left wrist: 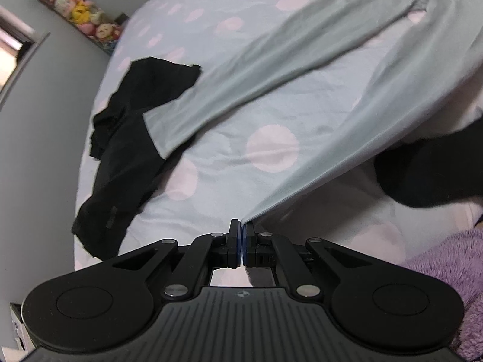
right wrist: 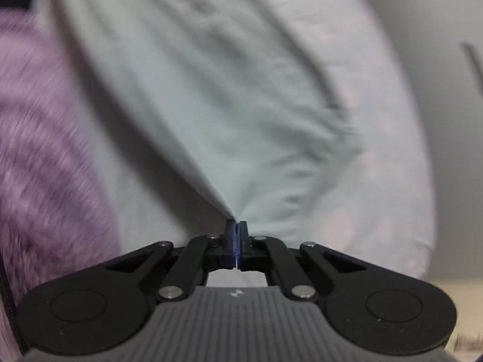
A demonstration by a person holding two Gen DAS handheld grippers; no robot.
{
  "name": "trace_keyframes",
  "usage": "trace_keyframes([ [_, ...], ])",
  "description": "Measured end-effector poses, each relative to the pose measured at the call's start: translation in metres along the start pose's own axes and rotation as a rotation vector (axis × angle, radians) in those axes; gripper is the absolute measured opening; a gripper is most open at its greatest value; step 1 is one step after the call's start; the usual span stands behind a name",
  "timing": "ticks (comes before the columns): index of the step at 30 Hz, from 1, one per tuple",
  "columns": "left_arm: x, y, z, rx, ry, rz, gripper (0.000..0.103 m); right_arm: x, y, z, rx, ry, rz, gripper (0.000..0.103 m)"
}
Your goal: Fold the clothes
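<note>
A pair of pale grey-green soft fabric trousers (left wrist: 271, 69) lies stretched over a bed, one leg flat on the light blue bedsheet with large pale pink dots (left wrist: 241, 175), its hem end overlapping a crumpled black garment (left wrist: 126, 138) near the bed's left edge. The other leg runs taut down to the left gripper (left wrist: 241, 229), whose jaws are pinched together on its hem corner. In the right wrist view the same pale cloth (right wrist: 211, 105) fans up and away from the right gripper (right wrist: 237, 226), whose jaws are likewise clamped tight on a gathered point of it; this view is blurred, so which part of the trousers is held there cannot be told. A fluffy purple fleece fabric (right wrist: 39, 150) sits to the left of that gripper, and also at the lower right of the left wrist view (left wrist: 446, 271). A row of colourful plush toys (left wrist: 75, 12) lines the grey wall beyond the bed.
</note>
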State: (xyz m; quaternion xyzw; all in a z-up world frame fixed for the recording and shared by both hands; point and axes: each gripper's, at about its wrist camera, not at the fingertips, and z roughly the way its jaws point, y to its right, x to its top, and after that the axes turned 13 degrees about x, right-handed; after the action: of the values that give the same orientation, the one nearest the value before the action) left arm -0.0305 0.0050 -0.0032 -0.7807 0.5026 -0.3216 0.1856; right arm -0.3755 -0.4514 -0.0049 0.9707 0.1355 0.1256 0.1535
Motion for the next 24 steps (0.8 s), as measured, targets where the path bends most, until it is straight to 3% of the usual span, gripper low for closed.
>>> trace_keyframes([
  [5,0.004,-0.021,-0.010,0.002,0.032,-0.099,0.000,0.012,0.010,-0.017,-0.213,0.106,0.104,0.000],
  [11,0.028,-0.040,-0.005,0.022,0.084,-0.139,0.000,0.047,0.034,-0.027,-0.354,0.147,0.199,0.000],
  [18,0.067,-0.059,0.038,0.006,0.040,-0.118,0.000,0.091,0.067,0.002,-0.418,0.140,0.232,0.000],
  [24,0.112,-0.072,0.077,-0.013,-0.008,-0.045,0.000,0.119,0.101,0.036,-0.414,0.119,0.261,0.000],
])
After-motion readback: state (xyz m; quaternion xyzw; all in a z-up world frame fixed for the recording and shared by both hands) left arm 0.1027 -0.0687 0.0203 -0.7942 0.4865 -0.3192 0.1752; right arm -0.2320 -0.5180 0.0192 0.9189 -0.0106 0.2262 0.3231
